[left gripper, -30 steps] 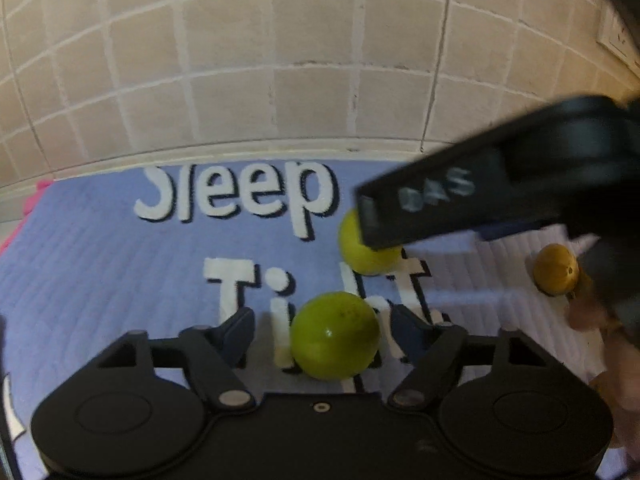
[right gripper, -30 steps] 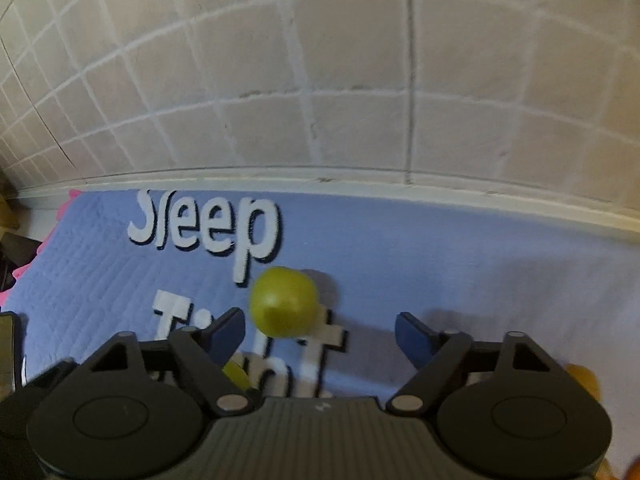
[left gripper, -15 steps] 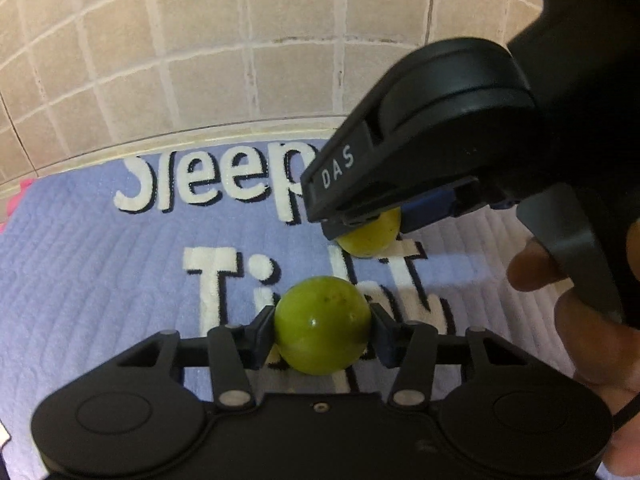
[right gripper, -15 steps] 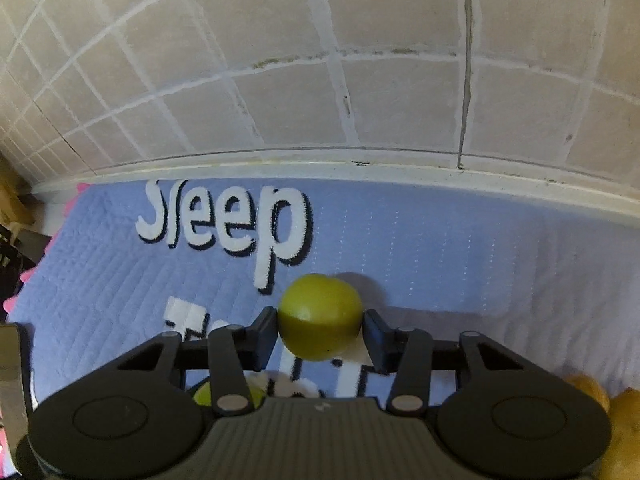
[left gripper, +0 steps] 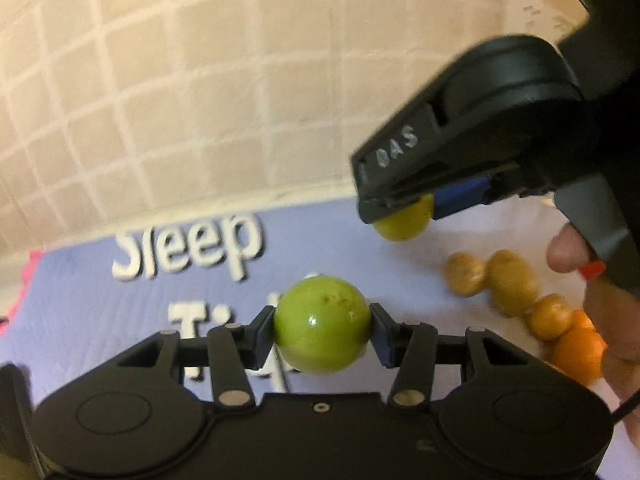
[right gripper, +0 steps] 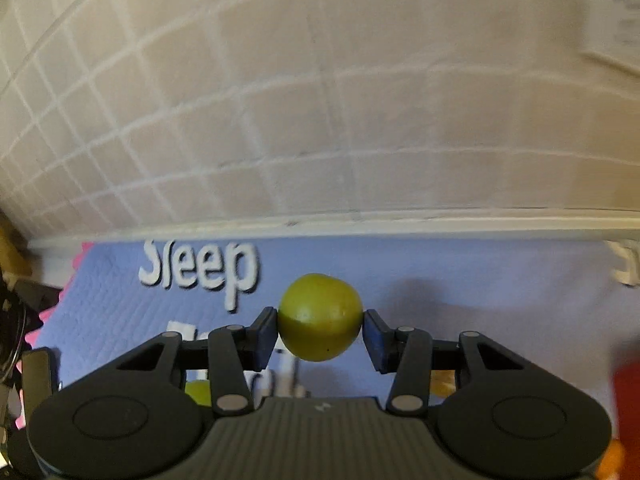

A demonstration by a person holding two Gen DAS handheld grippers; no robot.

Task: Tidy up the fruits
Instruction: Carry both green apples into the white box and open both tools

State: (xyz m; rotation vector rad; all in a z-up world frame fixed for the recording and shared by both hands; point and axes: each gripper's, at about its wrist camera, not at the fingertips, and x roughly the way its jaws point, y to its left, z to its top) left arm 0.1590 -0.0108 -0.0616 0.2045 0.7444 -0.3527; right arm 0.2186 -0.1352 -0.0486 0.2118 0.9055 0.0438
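Left gripper (left gripper: pixel 322 326) clamped on bright green fruit (left gripper: pixel 322 325), blue pads pressed to both sides, held clear above lilac mat (left gripper: pixel 100 312) lettered "Sleep". Right gripper (right gripper: pixel 320 328) likewise closed on yellower green fruit (right gripper: pixel 320 317), pads touching either flank, lifted off mat. Seen from left wrist only: right gripper from the side at upper right, its fruit peeking out beneath; cluster of brownish-yellow fruits (left gripper: pixel 508 288) and an orange one (left gripper: pixel 576 350) on mat at right; fingers of a hand (left gripper: pixel 568 250) on the trigger. Seen from right wrist only: white baseboard (right gripper: pixel 440 222) under tiled wall (right gripper: pixel 320 80), pink mat edge at left. Frames blurred.
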